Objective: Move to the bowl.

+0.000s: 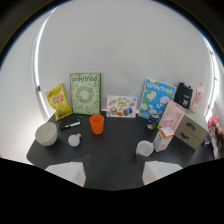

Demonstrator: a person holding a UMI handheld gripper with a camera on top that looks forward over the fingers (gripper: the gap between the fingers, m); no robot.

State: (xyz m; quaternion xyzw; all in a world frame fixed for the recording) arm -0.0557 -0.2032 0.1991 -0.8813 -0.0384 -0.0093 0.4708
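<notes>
A white bowl (46, 133) sits on the dark table (117, 145) at its left end, well ahead and to the left of my fingers. My gripper (114, 174) is open, with its two white fingertips (68, 172) over the table's near edge and nothing between them. An orange cup (97, 124) stands beyond the fingers near the middle of the table. A small white rounded object (74, 140) lies between the bowl and the cup.
Along the back stand a yellow snack bag (59, 100), a green box (85, 93), a picture card (121, 106) and a blue box (156, 98). To the right are a pink carton (171, 116), a small milk carton (163, 139), a white cup (144, 148) and a cardboard box (191, 132).
</notes>
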